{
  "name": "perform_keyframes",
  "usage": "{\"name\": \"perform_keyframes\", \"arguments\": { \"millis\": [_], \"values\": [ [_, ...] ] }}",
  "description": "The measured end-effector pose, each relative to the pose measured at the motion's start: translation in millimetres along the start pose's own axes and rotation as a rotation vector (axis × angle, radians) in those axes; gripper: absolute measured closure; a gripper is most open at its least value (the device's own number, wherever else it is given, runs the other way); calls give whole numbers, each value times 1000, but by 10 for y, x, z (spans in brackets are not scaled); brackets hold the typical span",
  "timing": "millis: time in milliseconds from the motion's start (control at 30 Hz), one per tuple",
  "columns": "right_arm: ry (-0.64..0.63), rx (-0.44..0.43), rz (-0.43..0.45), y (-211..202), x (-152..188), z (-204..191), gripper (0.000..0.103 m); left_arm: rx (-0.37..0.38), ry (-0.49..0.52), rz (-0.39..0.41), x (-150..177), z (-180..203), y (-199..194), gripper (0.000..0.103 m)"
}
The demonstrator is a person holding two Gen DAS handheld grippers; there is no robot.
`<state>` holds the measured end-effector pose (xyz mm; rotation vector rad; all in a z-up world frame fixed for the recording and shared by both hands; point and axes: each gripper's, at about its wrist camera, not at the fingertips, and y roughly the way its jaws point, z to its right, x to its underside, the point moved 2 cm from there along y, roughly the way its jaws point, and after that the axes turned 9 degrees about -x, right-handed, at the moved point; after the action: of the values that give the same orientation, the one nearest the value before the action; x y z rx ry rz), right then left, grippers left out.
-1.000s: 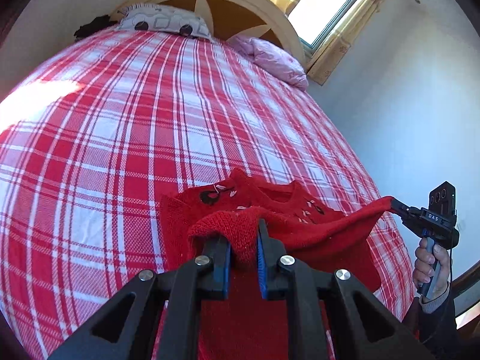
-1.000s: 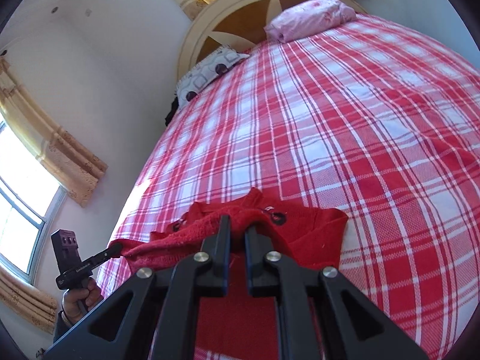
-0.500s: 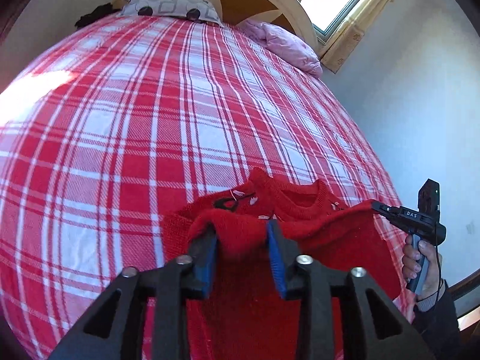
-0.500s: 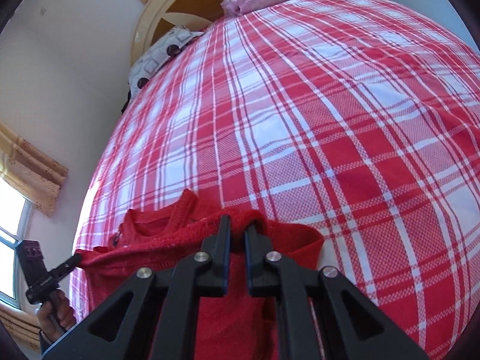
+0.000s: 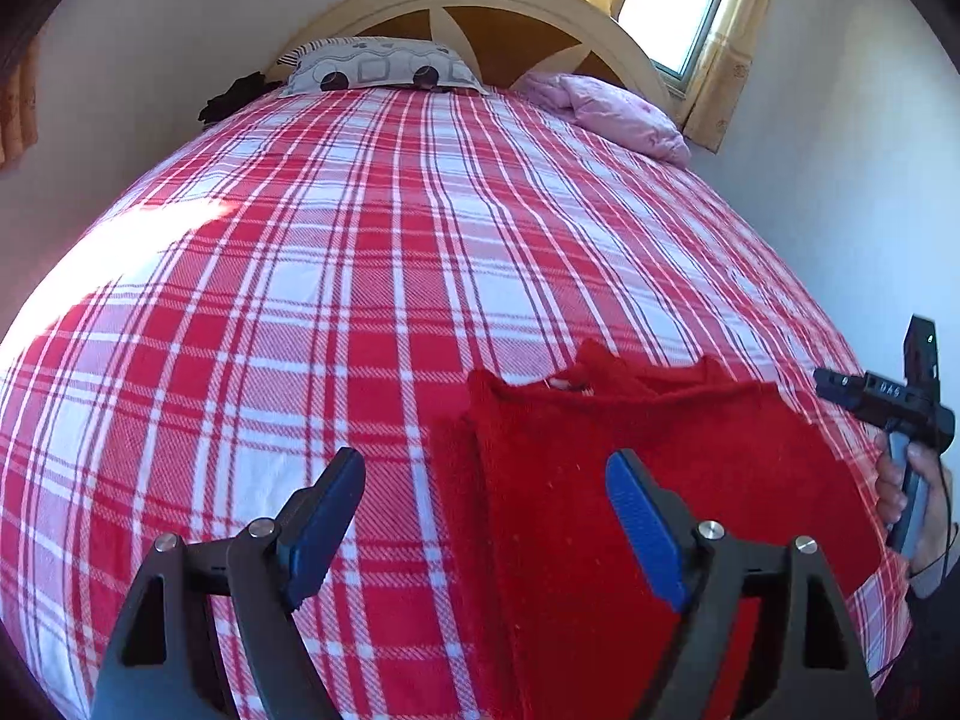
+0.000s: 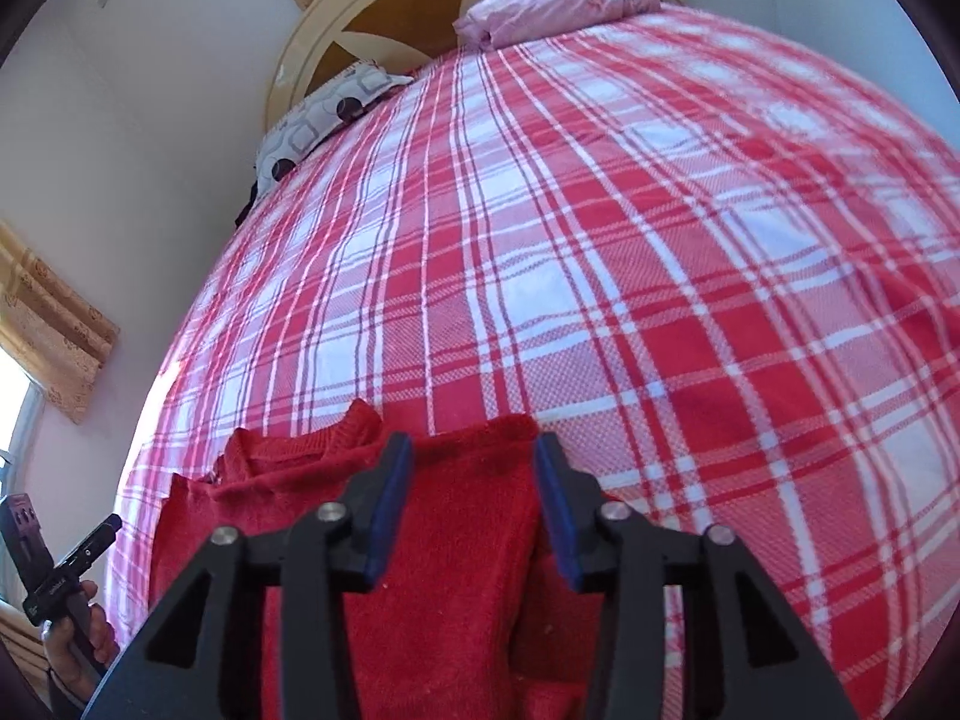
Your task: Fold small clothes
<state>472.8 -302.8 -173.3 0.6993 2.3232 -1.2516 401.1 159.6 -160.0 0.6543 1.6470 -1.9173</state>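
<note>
Left wrist view: our left gripper (image 5: 485, 507) has its blue-padded jaws wide apart and opening, with nothing pinched. Between them lie plaid bedspread (image 5: 336, 252) and the left edge of the red knitted sweater (image 5: 630, 450), which rests folded at about five o'clock on the bed. At three o'clock our right hand (image 5: 906, 480) holds the other tool beside the sweater's far corner. The risk we see here: the right finger hangs over the knit, and if we draw back low a pad could snag the loops and drag the fold open.

Right wrist view: our right gripper (image 6: 474, 498) is part-way apart and opening, straddling the sweater's near top edge (image 6: 456, 528); the pads seem clear of the cloth, though the wool behind them makes this hard to judge. This view shows the neckline poking out at eleven o'clock, so the layers are not square. The left view alone shows the full width of the fold. Pillows (image 6: 336, 108) sit far off at the headboard.
</note>
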Motion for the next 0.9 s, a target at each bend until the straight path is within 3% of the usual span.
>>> {"name": "perform_keyframes", "arguments": {
  "millis": [33,200,333,433,567,667,800,833,900],
  "values": [
    [-5,12,19,-79,13,-6,48,0,13,-1,48,60,6,20],
    [-22,-16,46,-368,153,-69,47,-84,88,7,252,228,-4,20],
    [-103,-37,-46,-333,375,-240,48,-113,99,0,356,218,52,20],
    [-153,35,-99,-246,511,-316,57,-116,78,-22,438,176,94,20],
    [-133,41,-112,-329,648,-260,63,-119,65,-28,556,122,83,20],
    [-157,22,-138,-441,803,-300,63,-113,50,-20,625,77,64,20],
    [-209,61,-164,-472,958,-347,63,-94,8,-24,690,19,112,20],
    [-197,57,-180,-435,984,-319,65,-95,0,-23,708,7,121,20],
    [-183,65,-197,-380,1024,-274,79,-113,-5,-10,738,-1,100,20]
  ]
}}
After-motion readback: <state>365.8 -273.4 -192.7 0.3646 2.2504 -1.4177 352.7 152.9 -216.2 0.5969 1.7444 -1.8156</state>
